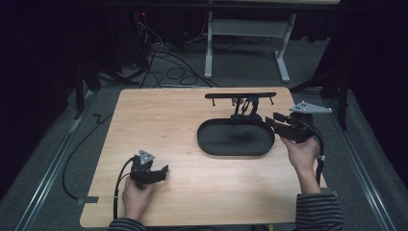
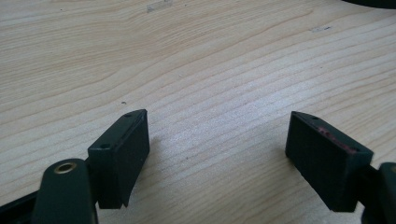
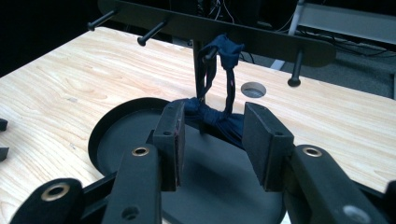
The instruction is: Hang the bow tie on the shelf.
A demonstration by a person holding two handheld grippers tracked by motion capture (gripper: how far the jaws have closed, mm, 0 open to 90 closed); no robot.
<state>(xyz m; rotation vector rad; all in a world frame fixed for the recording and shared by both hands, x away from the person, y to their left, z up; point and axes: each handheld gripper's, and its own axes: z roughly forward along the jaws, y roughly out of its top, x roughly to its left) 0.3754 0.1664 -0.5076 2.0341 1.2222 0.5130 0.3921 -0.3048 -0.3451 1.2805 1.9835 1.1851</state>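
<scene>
High view: on the left of the wooden table, the left gripper rests low, jaws apart over bare wood. Centre, a black oval tray carries a pegged rack with dark blue cloth hanging. Right gripper, jaws apart, empty, reaches toward that cloth.

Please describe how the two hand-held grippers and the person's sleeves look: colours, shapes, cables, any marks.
Both the left gripper and the right gripper are black, each with two flat rectangular jaws, a grey three-cornered plate on top and a trailing black cable. Brass-coloured rivets sit in the jaw arms. Reddish marks show on some pad edges. The sleeves are dark with thin light stripes.
</scene>
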